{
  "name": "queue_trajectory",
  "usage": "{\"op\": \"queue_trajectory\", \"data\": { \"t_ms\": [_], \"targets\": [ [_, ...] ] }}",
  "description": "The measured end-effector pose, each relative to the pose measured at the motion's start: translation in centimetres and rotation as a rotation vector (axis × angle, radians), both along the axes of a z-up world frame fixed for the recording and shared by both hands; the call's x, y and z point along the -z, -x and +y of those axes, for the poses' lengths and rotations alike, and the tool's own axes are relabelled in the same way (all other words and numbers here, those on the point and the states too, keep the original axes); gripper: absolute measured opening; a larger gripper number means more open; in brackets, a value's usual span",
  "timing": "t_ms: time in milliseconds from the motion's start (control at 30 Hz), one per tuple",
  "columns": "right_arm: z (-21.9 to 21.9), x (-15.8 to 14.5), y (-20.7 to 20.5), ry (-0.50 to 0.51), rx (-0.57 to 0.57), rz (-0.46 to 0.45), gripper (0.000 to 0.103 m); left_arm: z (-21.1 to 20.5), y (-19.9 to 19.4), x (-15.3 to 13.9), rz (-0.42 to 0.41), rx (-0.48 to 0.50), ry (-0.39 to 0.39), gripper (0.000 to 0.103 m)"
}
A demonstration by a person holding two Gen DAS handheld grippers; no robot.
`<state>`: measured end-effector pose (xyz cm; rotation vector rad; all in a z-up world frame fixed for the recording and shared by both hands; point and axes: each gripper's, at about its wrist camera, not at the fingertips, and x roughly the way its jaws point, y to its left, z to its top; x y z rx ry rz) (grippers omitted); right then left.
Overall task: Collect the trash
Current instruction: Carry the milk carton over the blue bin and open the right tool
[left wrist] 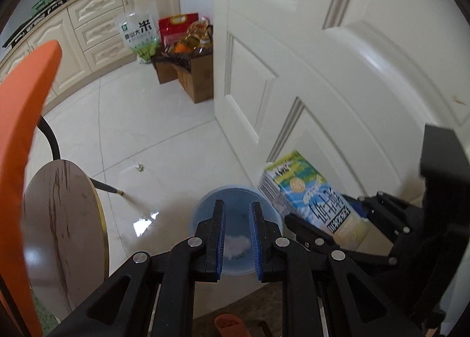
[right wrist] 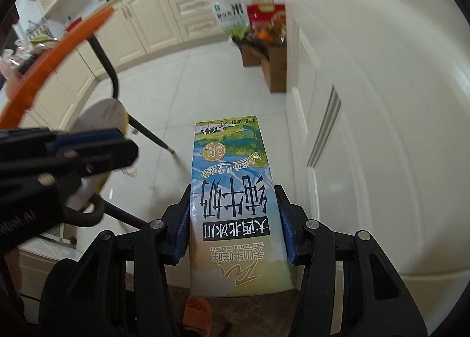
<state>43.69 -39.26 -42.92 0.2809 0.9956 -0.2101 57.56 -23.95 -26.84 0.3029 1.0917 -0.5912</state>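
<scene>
A blue and green milk carton (right wrist: 232, 190) is clamped between the blue pads of my right gripper (right wrist: 233, 190), which is shut on its sides. In the left wrist view the same carton (left wrist: 308, 196) hangs tilted just right of a blue bin (left wrist: 202, 213) that stands on the white floor by the door. Something white and crumpled (left wrist: 238, 244) lies inside the bin. My left gripper (left wrist: 237, 204) hovers over the bin with its jaws nearly together and nothing between them. It also shows at the left of the right wrist view as the left gripper (right wrist: 123, 143), empty.
A white panelled door (left wrist: 323, 58) fills the right side. A round wood-patterned seat (left wrist: 58, 219) with an orange backrest (left wrist: 26, 131) stands left of the bin. A small scrap (left wrist: 139, 166) lies on the tiles. Cardboard boxes (left wrist: 196, 78) and a rice bag (left wrist: 139, 34) stand by cream cabinets (left wrist: 97, 28).
</scene>
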Motion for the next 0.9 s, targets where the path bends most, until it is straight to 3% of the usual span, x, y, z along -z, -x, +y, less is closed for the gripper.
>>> {"op": "queue_trajectory", "data": {
  "t_ms": [100,200,267,300,367,467,700,900],
  "targets": [
    [-0.5,1.4,-0.3,-0.022,0.005,0.027,0.048,-2.5,-1.6,1.0,-0.002,-0.001,-0.019,0.018],
    [-0.5,1.4,-0.6,-0.016,0.015,0.027,0.05,-2.8,-0.9,0.6,-0.021,-0.03,-0.048,0.032],
    [-0.5,1.2,-1.1,-0.037,0.016,0.014,0.074,-2.4,0.6,-0.7,-0.041,-0.051,-0.038,0.035],
    [-0.5,1.2,-1.1,-0.049,0.02,0.009,0.08,-2.2,0.9,-1.1,-0.048,-0.056,-0.037,0.036],
    [-0.3,0.7,-1.6,-0.054,0.02,-0.001,0.083,-2.0,1.9,-2.2,-0.063,-0.062,-0.027,0.043],
    [0.3,-0.5,-1.6,-0.047,0.018,-0.024,0.083,-1.6,3.3,-3.9,-0.09,-0.066,-0.008,0.044],
    [3.2,-7.2,1.0,0.012,0.009,-0.131,0.092,1.7,7.3,-8.4,-0.168,-0.087,0.075,0.048],
    [7.9,-13.8,2.2,0.068,-0.034,-0.245,0.103,8.6,10.3,-12.8,-0.289,-0.162,0.14,0.068]
  ]
}}
